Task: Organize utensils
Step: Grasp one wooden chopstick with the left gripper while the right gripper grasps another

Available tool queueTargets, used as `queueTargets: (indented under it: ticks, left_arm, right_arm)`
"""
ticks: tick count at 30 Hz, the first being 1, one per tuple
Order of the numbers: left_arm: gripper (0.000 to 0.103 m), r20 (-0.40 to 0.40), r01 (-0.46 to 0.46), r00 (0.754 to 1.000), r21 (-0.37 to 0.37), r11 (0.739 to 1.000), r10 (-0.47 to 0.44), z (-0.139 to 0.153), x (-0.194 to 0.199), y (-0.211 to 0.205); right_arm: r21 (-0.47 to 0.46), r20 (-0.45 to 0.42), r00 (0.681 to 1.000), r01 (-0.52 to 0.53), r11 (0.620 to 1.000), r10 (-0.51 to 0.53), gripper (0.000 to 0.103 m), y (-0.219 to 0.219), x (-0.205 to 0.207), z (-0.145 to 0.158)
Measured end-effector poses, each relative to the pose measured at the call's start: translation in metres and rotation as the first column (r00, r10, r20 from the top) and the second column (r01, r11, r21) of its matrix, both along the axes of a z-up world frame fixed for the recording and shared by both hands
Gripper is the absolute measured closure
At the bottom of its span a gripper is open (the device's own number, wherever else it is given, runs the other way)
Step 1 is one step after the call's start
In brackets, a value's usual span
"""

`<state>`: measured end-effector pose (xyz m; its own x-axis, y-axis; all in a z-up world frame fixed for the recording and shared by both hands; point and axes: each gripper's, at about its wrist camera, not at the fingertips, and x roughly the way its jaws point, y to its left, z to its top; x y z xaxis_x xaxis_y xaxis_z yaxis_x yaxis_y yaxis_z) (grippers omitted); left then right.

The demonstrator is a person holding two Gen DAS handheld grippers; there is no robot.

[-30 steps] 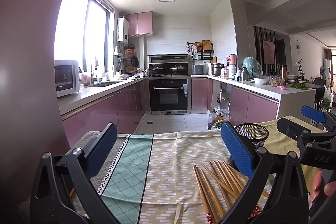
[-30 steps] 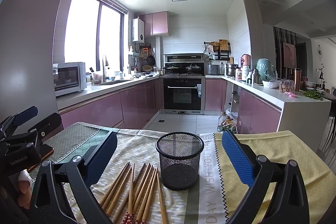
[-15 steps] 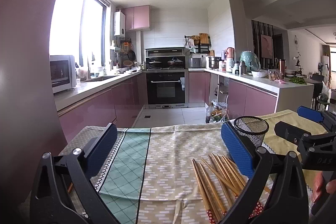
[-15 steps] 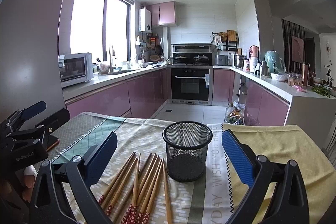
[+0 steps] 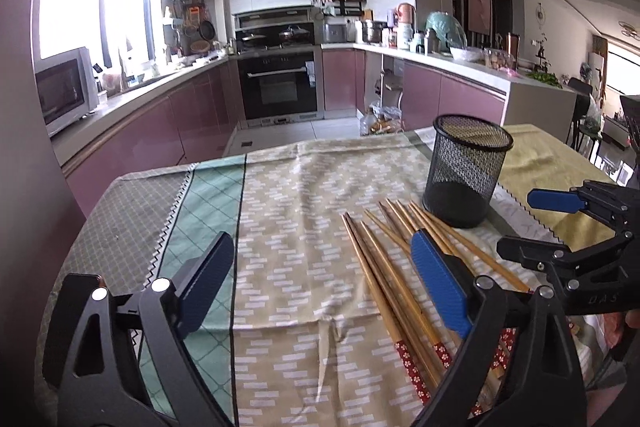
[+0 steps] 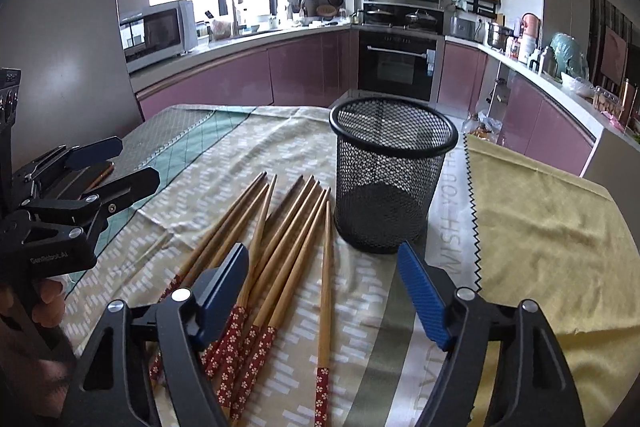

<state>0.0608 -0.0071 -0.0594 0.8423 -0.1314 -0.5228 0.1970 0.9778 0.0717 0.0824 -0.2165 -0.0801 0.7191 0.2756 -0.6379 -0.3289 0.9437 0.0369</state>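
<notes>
Several wooden chopsticks (image 5: pixel 384 267) (image 6: pixel 288 235) with red flowered ends lie fanned on the cloth beside an upright, empty black mesh cup (image 5: pixel 464 171) (image 6: pixel 392 171). My left gripper (image 5: pixel 320 279) hangs over the cloth with its jaws closing; its right finger is over the chopsticks and nothing is gripped. My right gripper (image 6: pixel 322 287) tilts down over the red ends, jaws closing. Chopsticks lie below the gap, but the pads do not press on them. Each gripper also shows in the other's view: the right gripper (image 5: pixel 532 227) and the left gripper (image 6: pixel 120 167).
A patchwork tablecloth (image 5: pixel 280 211) covers the table, with a yellow panel (image 6: pixel 540 227) right of the cup. Beyond the far table edge are the kitchen floor, pink cabinets, an oven (image 5: pixel 280 87) and a microwave (image 6: pixel 156 31). A person's fingers (image 6: pixel 50 301) hold the left gripper's handle.
Both grippers have tipped downward and sunk toward the table, so chopsticks and cup look larger and nearer. Both pairs of jaws have narrowed, the right more. Chopsticks and cup have not moved.
</notes>
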Motion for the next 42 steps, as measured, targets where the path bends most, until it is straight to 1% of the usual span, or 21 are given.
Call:
queueTargets:
  ticks: [2, 4, 5, 7, 9, 11, 14, 18, 22, 25, 27, 31, 32, 35, 37, 38, 39, 42]
  left_arm:
    - [0.022, -0.037, 0.009, 0.999, 0.009, 1.0, -0.009, -0.009, 0.006, -0.003]
    - [0.025, -0.074, 0.024, 0.997, -0.001, 1.0, -0.024, -0.017, 0.012, -0.002]
    - [0.028, -0.092, 0.031, 0.995, -0.009, 0.999, -0.031, -0.019, 0.014, -0.002]
    - [0.03, -0.131, 0.043, 0.99, -0.016, 0.999, -0.045, -0.026, 0.02, -0.002]
    - [0.034, -0.16, 0.045, 0.986, -0.005, 0.999, -0.045, -0.032, 0.027, -0.005]
    - [0.036, -0.195, 0.06, 0.979, 0.001, 0.998, -0.058, -0.038, 0.032, -0.006]
    - [0.04, -0.244, 0.072, 0.968, 0.016, 0.997, -0.066, -0.046, 0.037, -0.011]
    - [0.046, -0.286, 0.084, 0.956, 0.046, 0.995, -0.067, -0.055, 0.044, -0.017]
    - [0.046, -0.302, 0.097, 0.95, 0.034, 0.995, -0.082, -0.058, 0.048, -0.019]
    - [0.047, -0.313, 0.101, 0.946, 0.039, 0.994, -0.084, -0.061, 0.054, -0.023]
    - [0.047, -0.319, 0.106, 0.944, 0.05, 0.993, -0.085, -0.061, 0.055, -0.024]
    - [0.052, -0.338, 0.11, 0.937, 0.044, 0.993, -0.089, -0.065, 0.065, -0.028]
    - [0.056, -0.339, 0.11, 0.937, 0.042, 0.993, -0.09, -0.065, 0.066, -0.027]
    - [0.069, -0.345, 0.109, 0.934, 0.029, 0.994, -0.092, -0.065, 0.073, -0.028]
    - [0.075, -0.353, 0.106, 0.931, 0.014, 0.994, -0.095, -0.065, 0.078, -0.028]
    - [0.081, -0.356, 0.105, 0.929, 0.007, 0.994, -0.096, -0.064, 0.081, -0.029]
    - [0.087, -0.36, 0.103, 0.928, 0.0, 0.995, -0.096, -0.064, 0.083, -0.029]
    - [0.091, -0.374, 0.085, 0.923, -0.027, 0.996, -0.089, -0.063, 0.089, -0.029]
  right_arm:
    - [-0.013, -0.034, 0.999, 0.001, 1.0, -0.001, 0.038, -0.001, 0.005, -0.007]
    - [-0.023, -0.072, 0.997, 0.002, 1.0, -0.004, 0.044, -0.003, 0.01, -0.013]
    - [-0.023, -0.092, 0.996, -0.001, 1.0, -0.001, 0.046, -0.003, 0.014, -0.017]
    - [-0.03, -0.117, 0.993, 0.0, 1.0, -0.003, 0.052, -0.004, 0.019, -0.022]
    - [-0.033, -0.146, 0.989, -0.002, 0.999, -0.002, 0.059, -0.003, 0.023, -0.026]
    - [-0.035, -0.164, 0.986, -0.004, 0.999, -0.002, 0.062, -0.003, 0.025, -0.029]
    - [-0.049, -0.181, 0.984, -0.01, 0.999, 0.001, 0.068, -0.001, 0.029, -0.033]
    - [-0.059, -0.194, 0.981, -0.016, 0.998, 0.004, 0.069, 0.001, 0.032, -0.036]
    - [-0.061, -0.197, 0.98, -0.019, 0.998, 0.007, 0.069, 0.002, 0.035, -0.036]
    - [-0.063, -0.198, 0.98, -0.022, 0.998, 0.01, 0.069, 0.003, 0.038, -0.037]
    - [-0.065, -0.199, 0.98, -0.026, 0.998, 0.012, 0.071, 0.004, 0.04, -0.037]
    - [-0.064, -0.202, 0.979, -0.037, 0.997, 0.023, 0.076, 0.006, 0.041, -0.037]
    - [-0.062, -0.204, 0.979, -0.039, 0.997, 0.025, 0.077, 0.006, 0.042, -0.037]
    - [-0.049, -0.212, 0.977, -0.052, 0.997, 0.04, 0.088, 0.008, 0.045, -0.036]
    - [-0.04, -0.217, 0.975, -0.059, 0.997, 0.049, 0.092, 0.009, 0.047, -0.036]
    - [-0.031, -0.221, 0.974, -0.062, 0.998, 0.054, 0.095, 0.009, 0.048, -0.036]
    - [-0.024, -0.224, 0.973, -0.063, 0.998, 0.056, 0.096, 0.009, 0.049, -0.036]
    - [-0.012, -0.229, 0.972, -0.061, 0.998, 0.057, 0.097, 0.01, 0.05, -0.035]
